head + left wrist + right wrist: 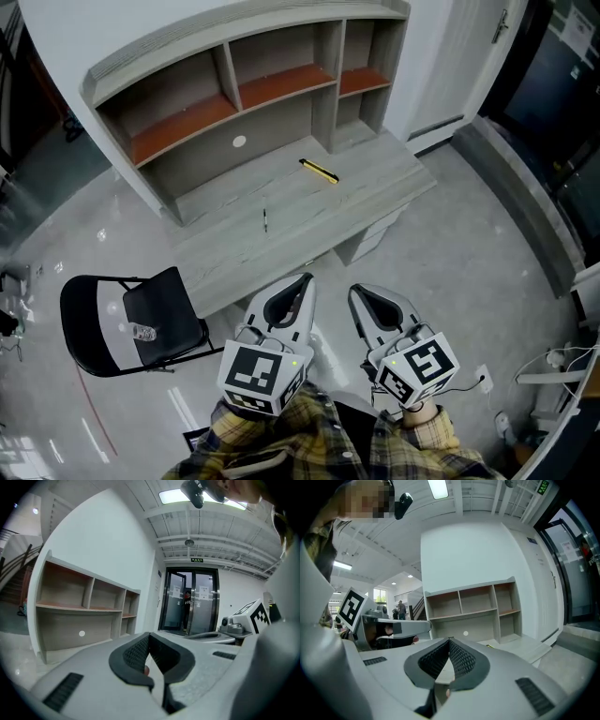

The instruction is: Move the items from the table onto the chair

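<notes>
Both clenched, empty: left gripper (303, 281) and right gripper (361, 293) side by side near the table (384, 173). Yellow-black tool (319, 171) and pen (265, 220) lie on the tabletop. Small bottle (142, 331) on the chair (173, 314) seat. Green sign (197, 560) over the door, unreadable.

Head view looked steeply down from above onto table (375, 187) and shelf unit (234, 84), well off. Each gripper view looked nearly level along its own fingers (133, 656), close up, toward that same shelf unit.

table (375, 178): grey woodgrain | chair (164, 314): black | cutter (319, 171): yellow-black | sleeves (281, 436): yellow plaid
</notes>
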{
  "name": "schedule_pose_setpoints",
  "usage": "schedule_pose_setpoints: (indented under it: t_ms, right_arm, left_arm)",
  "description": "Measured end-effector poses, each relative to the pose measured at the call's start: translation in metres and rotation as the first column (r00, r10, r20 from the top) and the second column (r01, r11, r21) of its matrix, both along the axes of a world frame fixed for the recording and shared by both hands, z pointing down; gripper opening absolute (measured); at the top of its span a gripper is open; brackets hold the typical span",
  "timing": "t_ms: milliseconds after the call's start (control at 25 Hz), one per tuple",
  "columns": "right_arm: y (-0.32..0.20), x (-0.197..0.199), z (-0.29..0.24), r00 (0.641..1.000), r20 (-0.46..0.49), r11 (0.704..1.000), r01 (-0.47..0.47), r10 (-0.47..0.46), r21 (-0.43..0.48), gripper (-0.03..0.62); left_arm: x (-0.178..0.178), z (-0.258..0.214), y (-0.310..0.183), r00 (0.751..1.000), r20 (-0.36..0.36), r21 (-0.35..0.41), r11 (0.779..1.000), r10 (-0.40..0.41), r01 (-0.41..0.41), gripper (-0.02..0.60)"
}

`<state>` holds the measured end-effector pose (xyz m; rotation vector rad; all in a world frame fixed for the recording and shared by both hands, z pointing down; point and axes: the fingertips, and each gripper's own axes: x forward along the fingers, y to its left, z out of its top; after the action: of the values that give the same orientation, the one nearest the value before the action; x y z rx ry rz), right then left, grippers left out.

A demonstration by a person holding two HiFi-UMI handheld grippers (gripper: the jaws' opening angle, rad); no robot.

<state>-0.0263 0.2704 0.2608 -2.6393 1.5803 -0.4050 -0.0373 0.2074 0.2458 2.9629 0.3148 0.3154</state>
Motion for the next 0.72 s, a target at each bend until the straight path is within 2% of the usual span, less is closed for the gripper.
schedule_pose_setpoints:
  t_ms: [280,520,720]
  right_arm:
    - [-0.037,0.052,0.003,1.000,0.020,1.000,0.004,-0.004,0.011,0.017]
    - [-0.062,0.097,0.021,0.996,0.072,0.998,0.052,-0.053,0.020,0.017]
    - [-0.089,0.157,0.032,0.987,0.084,0.991,0.134,-0.135,0.024,0.017]
  left_arm:
    - [0.042,0.010,-0.042,0.999,0.030,0.002,1.000,-0.022,0.022,0.005]
    - [0.072,0.028,-0.077,0.991,0.075,0.003,0.994,-0.111,0.111,0.005]
    - [0.118,0.037,-0.106,0.971,0.086,0.010,0.975,-0.221,0.221,0.005]
